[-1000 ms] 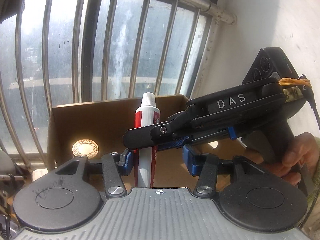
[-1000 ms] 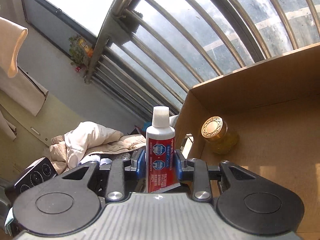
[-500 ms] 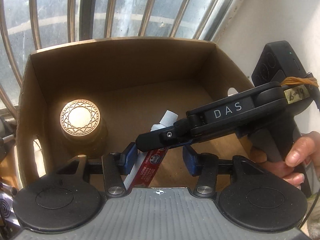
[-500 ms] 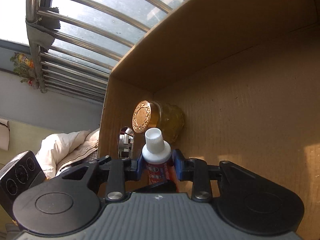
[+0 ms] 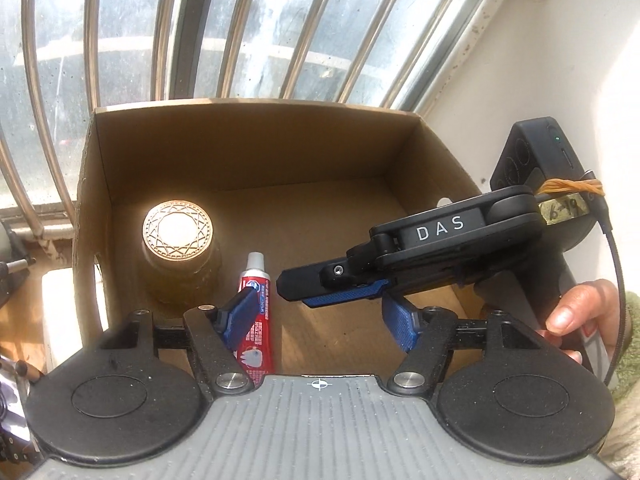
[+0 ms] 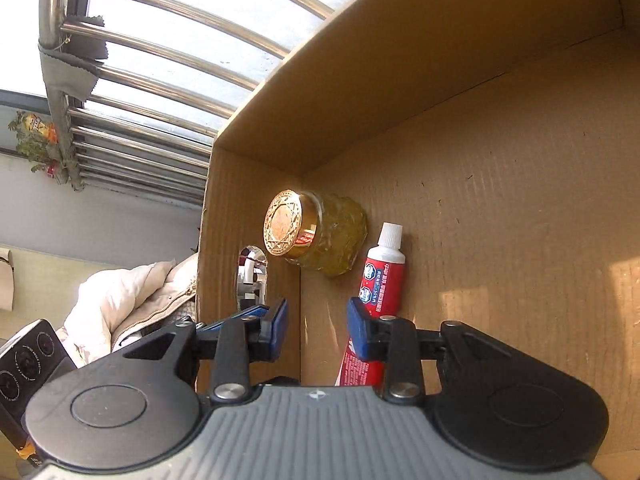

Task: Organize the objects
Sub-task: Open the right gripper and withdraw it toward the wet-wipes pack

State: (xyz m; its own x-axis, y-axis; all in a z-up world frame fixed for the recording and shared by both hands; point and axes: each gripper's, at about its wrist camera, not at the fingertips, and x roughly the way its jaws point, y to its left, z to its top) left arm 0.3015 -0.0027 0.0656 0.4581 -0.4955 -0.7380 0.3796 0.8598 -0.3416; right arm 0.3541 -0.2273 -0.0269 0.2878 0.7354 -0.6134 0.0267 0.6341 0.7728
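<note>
Lying in the cardboard box beside the jar, toothpaste tube, both grippers' jaws opening, released.

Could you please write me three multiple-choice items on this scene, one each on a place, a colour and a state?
1. Where is the toothpaste tube?
A. inside the cardboard box, beside the glass jar
B. on the windowsill
C. on top of the jar

2. What colour is the tube's cap?
A. blue
B. white
C. gold

3. How does the jar stand?
A. lid off
B. tipped on its side
C. upright, lid on

Answers: 1 A, the tube sits on the box floor next to the jar. 2 B, a white cap tops the red body. 3 C, the gold lid faces up.
</note>
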